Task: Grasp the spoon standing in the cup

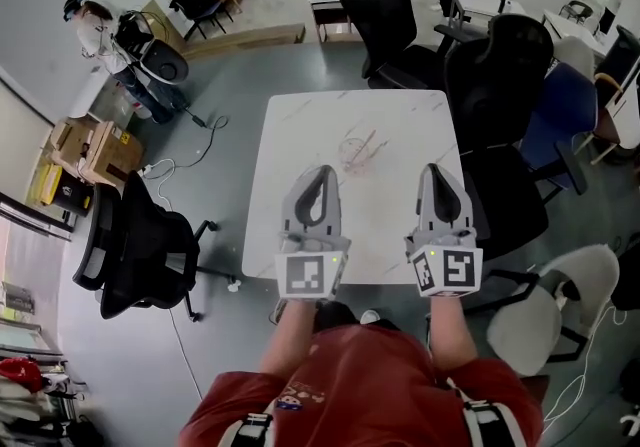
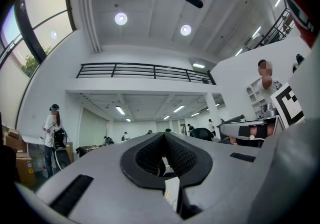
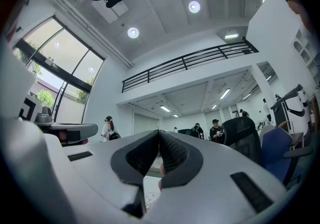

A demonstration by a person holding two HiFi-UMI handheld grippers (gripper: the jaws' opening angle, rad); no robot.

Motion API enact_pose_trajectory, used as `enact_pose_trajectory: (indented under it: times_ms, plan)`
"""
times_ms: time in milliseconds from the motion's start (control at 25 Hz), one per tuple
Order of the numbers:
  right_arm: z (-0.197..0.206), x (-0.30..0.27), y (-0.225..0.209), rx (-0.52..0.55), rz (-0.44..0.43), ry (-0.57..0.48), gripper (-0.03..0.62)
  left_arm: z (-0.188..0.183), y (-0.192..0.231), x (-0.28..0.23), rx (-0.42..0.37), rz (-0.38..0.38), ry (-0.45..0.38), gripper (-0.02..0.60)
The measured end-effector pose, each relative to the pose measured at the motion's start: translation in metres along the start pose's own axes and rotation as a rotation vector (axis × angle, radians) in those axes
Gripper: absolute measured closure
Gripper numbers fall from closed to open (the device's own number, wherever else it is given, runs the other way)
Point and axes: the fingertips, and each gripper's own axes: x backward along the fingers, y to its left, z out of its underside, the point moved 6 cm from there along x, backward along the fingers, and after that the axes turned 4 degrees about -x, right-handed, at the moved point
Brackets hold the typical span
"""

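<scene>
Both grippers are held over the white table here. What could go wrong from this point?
No cup or spoon shows on the table, only a reddish scribble, so there may be nothing to grasp. The left gripper and right gripper both have their fingers together; they would need opening first.

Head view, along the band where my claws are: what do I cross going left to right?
black office chair → left claw → right claw → white chair
</scene>
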Motion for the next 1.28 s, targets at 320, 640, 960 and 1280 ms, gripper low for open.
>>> enact_pose_trajectory:
  times_ms: [320,640,960,1280]
  plan:
    - [0.028,-0.038,0.016,0.029,-0.013,0.056,0.58,0.033,0.034,-0.017,0.027,-0.016,0.032,0.572]
    - [0.039,-0.085,0.023,0.035,-0.005,0.062,0.58,0.046,0.069,-0.049,0.037,-0.012,0.022,0.572]
    - [0.043,-0.112,0.03,0.036,0.005,0.064,0.58,0.05,0.091,-0.067,0.045,-0.005,0.021,0.572]
    - [0.044,-0.134,0.05,0.047,-0.016,0.055,0.58,0.053,0.12,-0.069,0.051,-0.026,0.012,0.572]
